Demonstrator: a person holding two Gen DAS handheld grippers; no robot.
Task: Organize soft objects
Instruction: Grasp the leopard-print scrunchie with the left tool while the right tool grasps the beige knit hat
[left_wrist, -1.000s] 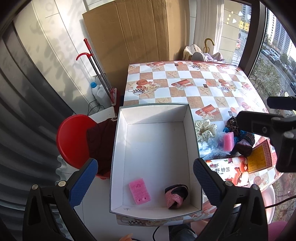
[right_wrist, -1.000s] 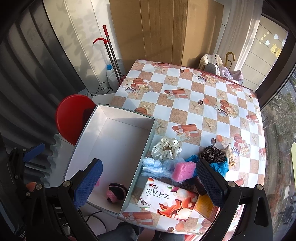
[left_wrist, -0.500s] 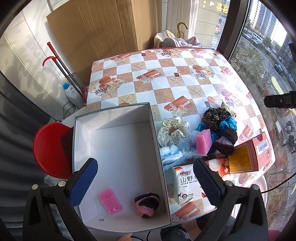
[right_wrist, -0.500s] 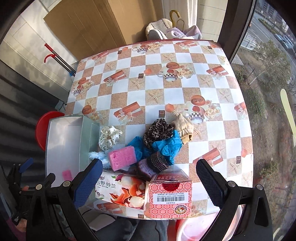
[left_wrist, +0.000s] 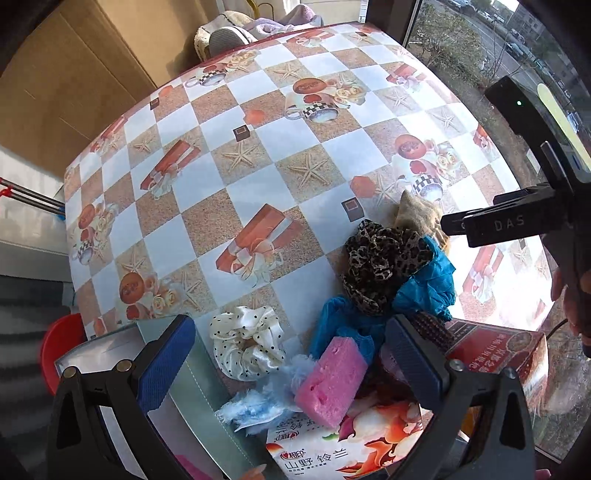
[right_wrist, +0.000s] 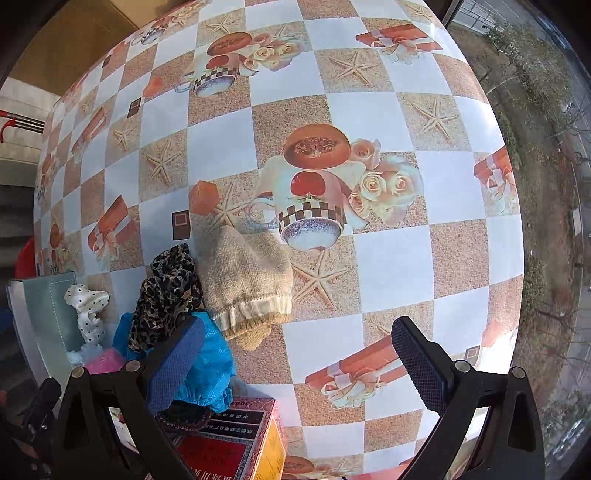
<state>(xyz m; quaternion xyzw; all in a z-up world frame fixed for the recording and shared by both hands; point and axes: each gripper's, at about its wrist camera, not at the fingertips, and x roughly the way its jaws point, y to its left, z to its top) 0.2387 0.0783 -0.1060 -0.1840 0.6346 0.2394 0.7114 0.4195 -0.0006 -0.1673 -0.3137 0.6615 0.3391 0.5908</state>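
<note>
A pile of soft things lies on the checked tablecloth: a pink sponge (left_wrist: 331, 381), a white dotted scrunchie (left_wrist: 244, 343), a leopard scrunchie (left_wrist: 384, 264), blue cloth (left_wrist: 424, 291), pale blue fluff (left_wrist: 255, 406) and a beige knit sock (right_wrist: 247, 280). My left gripper (left_wrist: 291, 363) is open just above the sponge and scrunchie. My right gripper (right_wrist: 297, 363) is open over the table, right of the sock and the blue cloth (right_wrist: 207, 365). The grey box (left_wrist: 192, 417) sits at lower left with a pink sponge inside (left_wrist: 192, 469).
A tissue pack (left_wrist: 351, 446) and a red carton (left_wrist: 498, 358) lie at the table's front edge, the carton also in the right wrist view (right_wrist: 229, 443). A red stool (left_wrist: 59, 350) stands left of the box. Cardboard leans behind the table. A window lies to the right.
Both grippers have moved right and lower, from over the box towards the pile of soft things. The box has slid to the lower left of both views. Both stay open.
</note>
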